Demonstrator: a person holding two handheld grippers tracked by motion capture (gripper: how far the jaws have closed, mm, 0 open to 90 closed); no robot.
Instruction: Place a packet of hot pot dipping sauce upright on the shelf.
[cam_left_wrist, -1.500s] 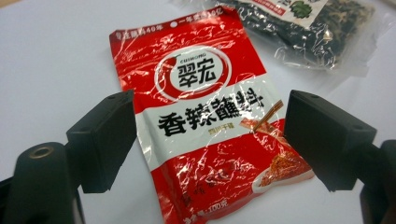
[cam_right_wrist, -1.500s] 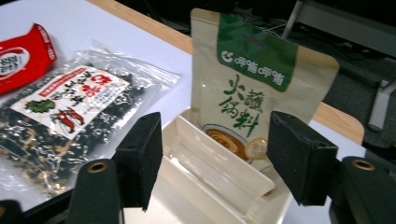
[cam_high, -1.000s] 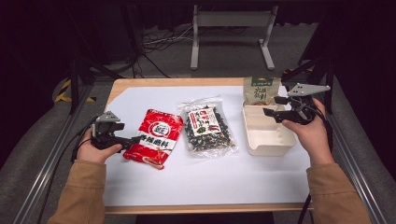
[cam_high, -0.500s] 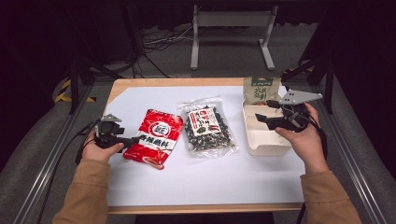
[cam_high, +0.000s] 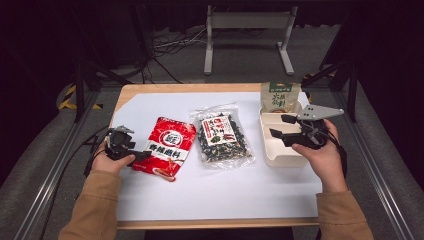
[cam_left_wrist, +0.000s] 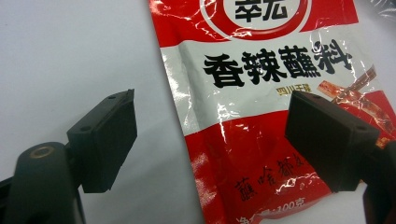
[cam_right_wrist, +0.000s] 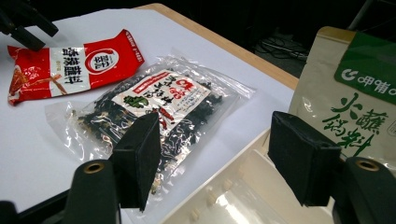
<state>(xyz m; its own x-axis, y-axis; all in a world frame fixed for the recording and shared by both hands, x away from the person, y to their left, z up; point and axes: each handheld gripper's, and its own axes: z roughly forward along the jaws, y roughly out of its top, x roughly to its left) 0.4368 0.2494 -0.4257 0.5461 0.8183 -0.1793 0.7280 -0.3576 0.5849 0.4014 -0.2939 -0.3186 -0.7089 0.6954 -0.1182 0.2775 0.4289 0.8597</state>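
Red sachet (cam_left_wrist: 261, 112) is straddled by the gaping left gripper (cam_left_wrist: 210, 135), not yet pinched; closing on its edge is judged next. Right gripper (cam_high: 282, 126) is held agape above the tray (cam_high: 280, 157).

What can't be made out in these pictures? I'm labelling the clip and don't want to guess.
- Red sachet: its top and bottom print are cut off by the left gripper view's edges.
- Beige tray: part of its inside is hidden by the right hand-held gripper in the high view.
- Green-topped pouch: its right part is cut off by the right gripper view's edge.
- Clear bag: label print too small in the high view.
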